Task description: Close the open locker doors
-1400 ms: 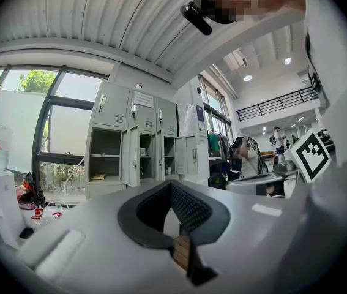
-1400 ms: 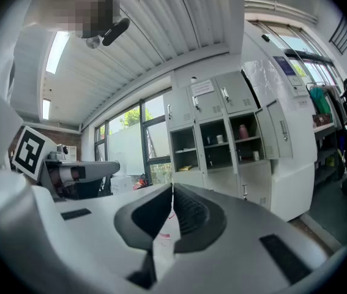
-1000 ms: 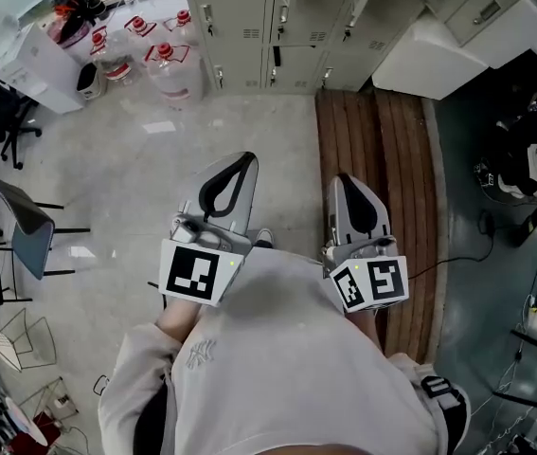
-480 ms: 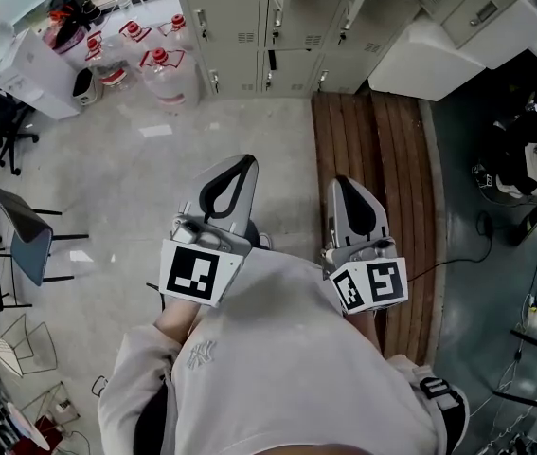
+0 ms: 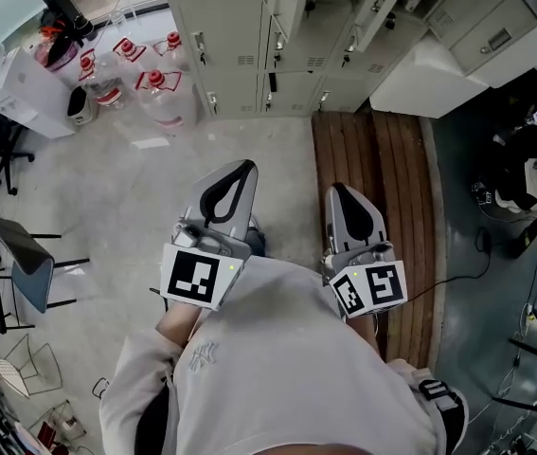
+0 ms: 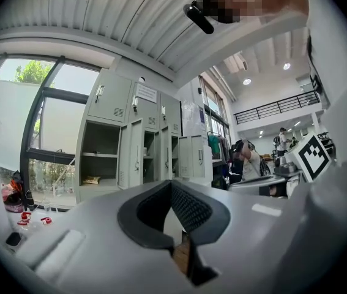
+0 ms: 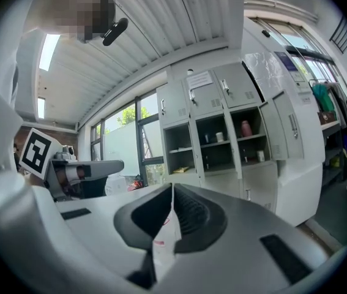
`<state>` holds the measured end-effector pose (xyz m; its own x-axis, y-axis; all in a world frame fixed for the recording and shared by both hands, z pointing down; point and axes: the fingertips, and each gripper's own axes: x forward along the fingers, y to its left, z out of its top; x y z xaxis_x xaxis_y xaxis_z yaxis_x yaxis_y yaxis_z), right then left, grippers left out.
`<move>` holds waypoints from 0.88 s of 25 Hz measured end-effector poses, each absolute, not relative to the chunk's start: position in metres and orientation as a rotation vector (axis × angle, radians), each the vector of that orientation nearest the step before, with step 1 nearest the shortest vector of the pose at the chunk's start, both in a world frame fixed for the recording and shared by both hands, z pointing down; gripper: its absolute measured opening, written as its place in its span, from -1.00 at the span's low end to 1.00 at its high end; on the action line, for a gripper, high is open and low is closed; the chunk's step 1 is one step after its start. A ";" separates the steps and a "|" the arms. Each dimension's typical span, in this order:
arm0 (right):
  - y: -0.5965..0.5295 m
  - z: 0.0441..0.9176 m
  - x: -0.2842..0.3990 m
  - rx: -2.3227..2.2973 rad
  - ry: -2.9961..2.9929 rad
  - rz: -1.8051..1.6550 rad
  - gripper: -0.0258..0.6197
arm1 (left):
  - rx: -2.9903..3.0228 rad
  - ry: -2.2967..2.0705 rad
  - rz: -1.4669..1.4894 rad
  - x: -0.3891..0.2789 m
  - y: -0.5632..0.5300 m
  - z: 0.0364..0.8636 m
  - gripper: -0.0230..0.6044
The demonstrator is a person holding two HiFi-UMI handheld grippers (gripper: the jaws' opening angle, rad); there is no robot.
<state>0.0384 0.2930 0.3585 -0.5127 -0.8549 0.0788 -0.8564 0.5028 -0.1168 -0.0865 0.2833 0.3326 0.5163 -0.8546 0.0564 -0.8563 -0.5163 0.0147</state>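
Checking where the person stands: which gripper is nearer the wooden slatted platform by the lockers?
Right. The right gripper hangs over the wooden platform's left edge; the left gripper is over the grey floor, off to the platform's left.

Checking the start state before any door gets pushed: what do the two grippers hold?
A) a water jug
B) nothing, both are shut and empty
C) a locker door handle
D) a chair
B: the left gripper and the right gripper each show fingers together with nothing between them, and the lockers stand ahead, untouched.
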 end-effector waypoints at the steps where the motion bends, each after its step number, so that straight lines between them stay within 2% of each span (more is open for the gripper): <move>1: 0.279 0.354 0.034 1.547 -2.720 0.214 -0.88 | 2.707 -1.525 0.063 -0.091 0.269 0.329 -0.90; 9: 0.182 0.329 0.009 1.571 -2.761 0.185 -0.88 | 2.748 -1.571 0.053 -0.124 0.165 0.311 -0.90; 16: 0.104 0.337 0.010 1.523 -2.779 0.200 -0.88 | 2.685 -1.587 0.079 -0.127 0.098 0.328 -0.90; 22: 0.035 0.325 0.014 1.444 -2.854 0.142 -0.88 | 2.671 -1.671 0.008 -0.123 0.038 0.311 -0.90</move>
<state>0.0142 0.0349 0.3248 -0.5915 -0.8062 -0.0133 -0.8009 0.5894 -0.1058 -0.1231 0.0380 0.3107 0.4377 -0.8991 -0.0005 -0.8991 -0.4377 -0.0107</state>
